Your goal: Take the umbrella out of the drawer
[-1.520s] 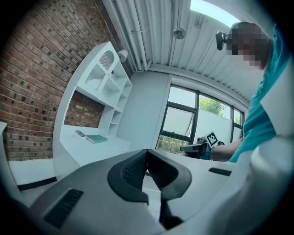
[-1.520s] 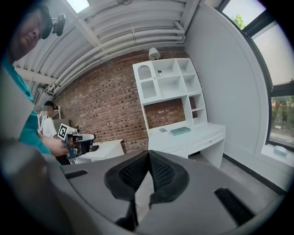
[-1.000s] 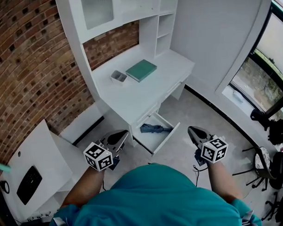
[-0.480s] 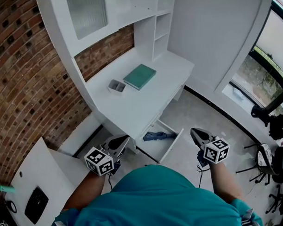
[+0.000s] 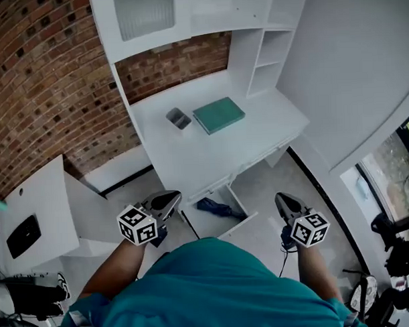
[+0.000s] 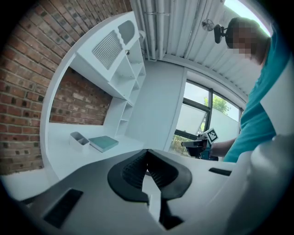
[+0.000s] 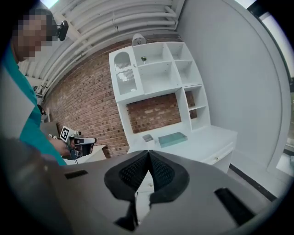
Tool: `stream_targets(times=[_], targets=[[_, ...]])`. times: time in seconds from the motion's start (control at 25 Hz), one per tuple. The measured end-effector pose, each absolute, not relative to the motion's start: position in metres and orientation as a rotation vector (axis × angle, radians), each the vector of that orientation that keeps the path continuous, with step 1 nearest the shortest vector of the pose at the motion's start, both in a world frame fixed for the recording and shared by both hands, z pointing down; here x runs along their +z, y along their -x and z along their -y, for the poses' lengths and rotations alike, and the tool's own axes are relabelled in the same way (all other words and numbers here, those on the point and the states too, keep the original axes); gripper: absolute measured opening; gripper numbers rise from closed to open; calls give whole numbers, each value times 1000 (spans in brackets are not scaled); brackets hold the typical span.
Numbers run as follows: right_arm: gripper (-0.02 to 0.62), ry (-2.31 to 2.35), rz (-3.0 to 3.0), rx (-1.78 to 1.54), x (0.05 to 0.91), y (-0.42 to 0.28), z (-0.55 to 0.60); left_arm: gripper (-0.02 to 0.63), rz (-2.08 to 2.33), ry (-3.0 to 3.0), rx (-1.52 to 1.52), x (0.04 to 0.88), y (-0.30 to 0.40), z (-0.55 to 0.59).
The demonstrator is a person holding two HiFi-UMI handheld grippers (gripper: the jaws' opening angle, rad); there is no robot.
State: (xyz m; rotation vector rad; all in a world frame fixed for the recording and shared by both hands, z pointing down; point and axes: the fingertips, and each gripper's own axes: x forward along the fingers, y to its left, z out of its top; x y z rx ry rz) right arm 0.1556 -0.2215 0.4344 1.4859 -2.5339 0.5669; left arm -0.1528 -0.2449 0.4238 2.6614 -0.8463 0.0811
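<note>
A folded blue umbrella (image 5: 216, 207) lies in the open drawer (image 5: 237, 225) under the white bench (image 5: 191, 160). The left hand-held gripper (image 5: 171, 196) is at the drawer's 9 o'clock and the right hand-held gripper (image 5: 281, 200) at 3 o'clock, both with jaws together and empty. A small grey tray (image 5: 179, 118) sits on the bench.

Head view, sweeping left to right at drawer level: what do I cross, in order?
Left tool → umbrella, lying in the open drawer → right tool.
</note>
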Motion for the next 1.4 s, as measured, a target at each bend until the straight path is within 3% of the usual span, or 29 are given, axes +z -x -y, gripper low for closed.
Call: stream_targets(times=[0.16,0.48,0.96,1.4], targets=[[21,-1427,2545,566,449,-174,234,14,866,-2647,149,439,132,235],[21,-1594,2462,612,503,-168,261,14,638,-2777,590,507,126,266],[21,-1780,2207,701,646,-252,287,17,327,-2756,971,670,-2,274],[22,-1769,2174,751,763,-297,300,217,115,-2710,1473,862,-86,286]])
